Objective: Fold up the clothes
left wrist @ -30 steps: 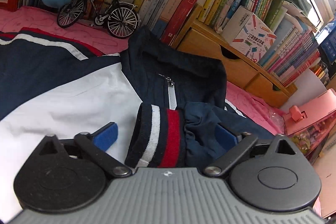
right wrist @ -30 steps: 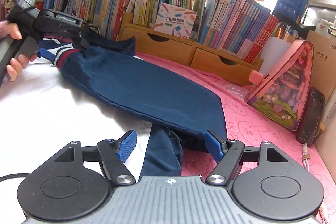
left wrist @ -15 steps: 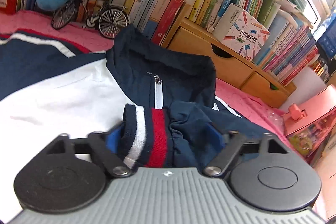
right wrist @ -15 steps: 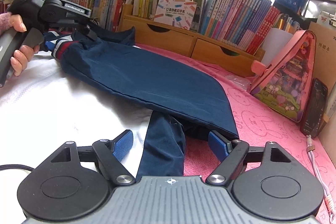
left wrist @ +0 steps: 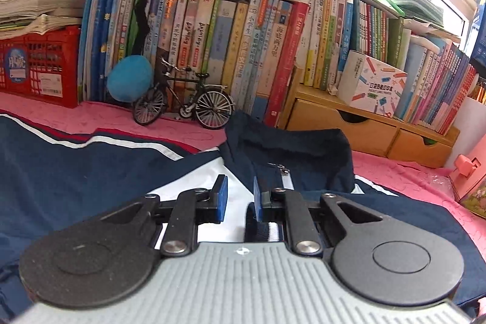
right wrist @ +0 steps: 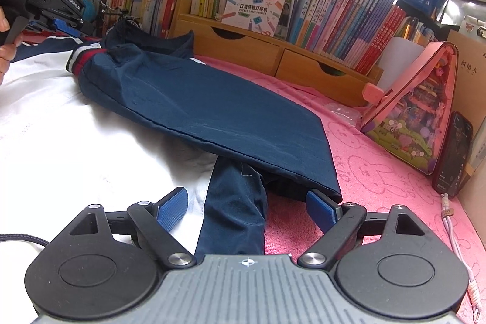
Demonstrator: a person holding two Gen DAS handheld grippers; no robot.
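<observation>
A: Left wrist view: left gripper (left wrist: 238, 199) closing, nothing pinched between the pads; striped cuff (left wrist: 263, 231) sits just under and behind them, jacket (left wrist: 288, 154) ahead. Smooth the sleeve flat before the next fold. Cuff mostly hidden by the gripper body.

B: Right wrist view: right gripper (right wrist: 247, 207) spread, still opening; sleeve (right wrist: 209, 114) folded across ahead, navy strip (right wrist: 235, 208) between the jaws, untouched. Strip's near end hidden.

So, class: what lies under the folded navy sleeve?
Under the navy sleeve lie the jacket's white panel and a navy strip of fabric poking out towards the camera. The rest beneath is covered.
</observation>
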